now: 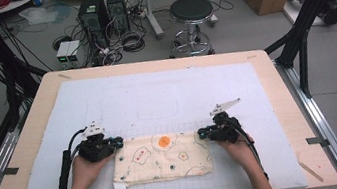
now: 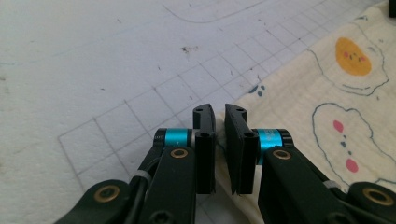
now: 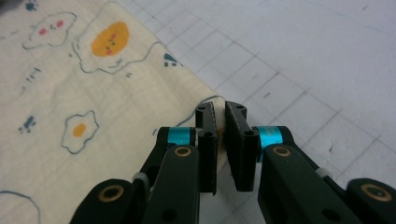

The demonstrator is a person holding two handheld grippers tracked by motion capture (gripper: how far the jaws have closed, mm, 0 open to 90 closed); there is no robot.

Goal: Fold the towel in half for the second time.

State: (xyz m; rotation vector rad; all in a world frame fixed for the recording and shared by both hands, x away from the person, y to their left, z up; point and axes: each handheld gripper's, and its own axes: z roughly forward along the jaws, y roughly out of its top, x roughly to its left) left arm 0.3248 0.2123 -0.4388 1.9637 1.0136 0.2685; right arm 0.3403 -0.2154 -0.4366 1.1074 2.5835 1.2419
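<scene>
- Black jaws of the right gripper (image 3: 220, 140) stood nearly together, pinching a raised fold at the corner of the cream cloth (image 3: 84, 116); the rest of it spread away to that tool's left.
- Across from it, the left gripper (image 2: 219, 144) was clenched on the opposite far corner, the cloth (image 2: 327, 116) running off to its right.
- Seen from above, the cloth (image 1: 163, 158) lay flat on the white mat (image 1: 166, 90), its long axis running from one tool to the other.
- Both hands sat equally near, so I judged any lift would need them moving together.
</scene>
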